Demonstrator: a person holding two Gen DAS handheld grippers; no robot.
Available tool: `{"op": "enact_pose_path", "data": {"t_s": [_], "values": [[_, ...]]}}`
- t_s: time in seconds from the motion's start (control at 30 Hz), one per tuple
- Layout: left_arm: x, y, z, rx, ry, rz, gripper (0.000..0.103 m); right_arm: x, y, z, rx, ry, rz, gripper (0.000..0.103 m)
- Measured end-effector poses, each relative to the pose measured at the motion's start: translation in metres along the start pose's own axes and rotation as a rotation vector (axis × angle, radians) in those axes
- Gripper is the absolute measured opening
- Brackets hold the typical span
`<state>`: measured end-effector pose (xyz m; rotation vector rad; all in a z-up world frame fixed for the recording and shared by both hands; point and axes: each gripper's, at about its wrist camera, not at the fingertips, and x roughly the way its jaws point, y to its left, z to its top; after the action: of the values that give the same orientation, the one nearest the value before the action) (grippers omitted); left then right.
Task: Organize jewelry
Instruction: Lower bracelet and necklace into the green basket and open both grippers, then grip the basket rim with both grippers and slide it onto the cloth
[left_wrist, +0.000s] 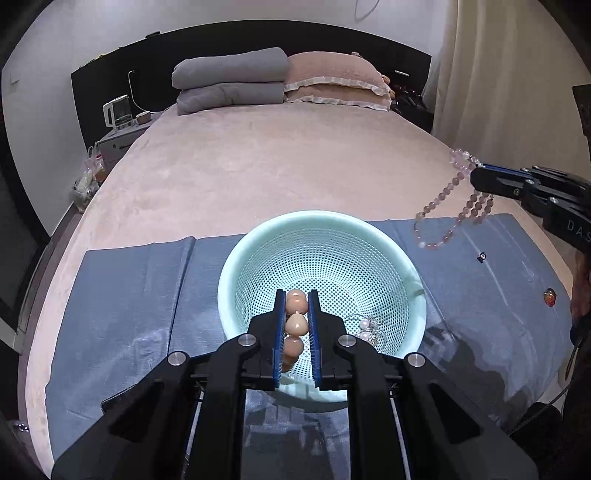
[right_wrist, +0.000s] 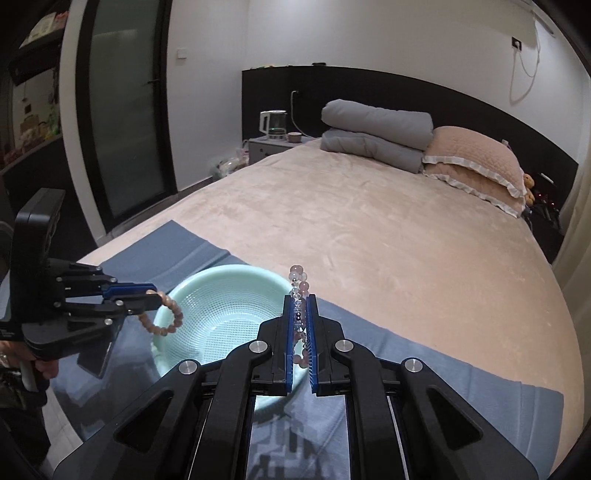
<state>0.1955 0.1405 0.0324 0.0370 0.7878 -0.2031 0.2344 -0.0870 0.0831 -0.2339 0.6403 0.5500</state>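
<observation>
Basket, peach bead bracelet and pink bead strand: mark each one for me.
Basket (left_wrist: 321, 218): left wrist view, far rim.
Peach bead bracelet (left_wrist: 296, 325): left wrist view, middle bead between the left gripper's pads.
Pink bead strand (left_wrist: 445, 192): left wrist view, loop hanging from the right gripper.

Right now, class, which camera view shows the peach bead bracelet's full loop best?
Right wrist view: the peach bead bracelet hangs as a loop from the left gripper. The left wrist view shows only a few beads between its fingers.
</observation>
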Motion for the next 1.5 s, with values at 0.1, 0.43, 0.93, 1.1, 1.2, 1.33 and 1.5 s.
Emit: {"op": "enact_pose_path", "data": {"t_s": [0.1, 0.43, 0.93, 1.1, 1.2, 1.33, 1.5], "values": [[0.008, 0.004, -0.002, -0.006, 0.014, -0.002, 0.012, 0.021, 0.011, -0.007, -0.017, 0.039, 0.026, 0.006], [0.038, 0.003, -0.006, -0.003, 0.053, -0.016, 0.012, 0.067, 0.021, -0.032, -0.023, 0.127, 0.050, 0.006], [0.020, 0.000, -0.007, 0.044, -0.063, 0.097, 0.097, 0.056, -0.009, -0.045, 0.088, 0.028, -0.104, 0.089], [0.030, 0.012, -0.011, 0.053, -0.027, 0.187, 0.097, 0.068, -0.027, -0.058, 0.140, 0.103, -0.133, 0.088], [0.040, 0.026, -0.017, 0.016, 0.020, 0.181, 0.097, 0.075, -0.036, -0.072, 0.209, 0.137, -0.090, 0.088], [0.053, 0.036, -0.027, -0.034, 0.077, 0.131, 0.095, 0.085, -0.036, -0.088, 0.277, 0.166, 0.002, 0.083], [0.064, 0.036, -0.034, -0.081, 0.125, 0.052, 0.070, 0.089, -0.026, -0.096, 0.295, 0.193, 0.106, 0.029]]}}
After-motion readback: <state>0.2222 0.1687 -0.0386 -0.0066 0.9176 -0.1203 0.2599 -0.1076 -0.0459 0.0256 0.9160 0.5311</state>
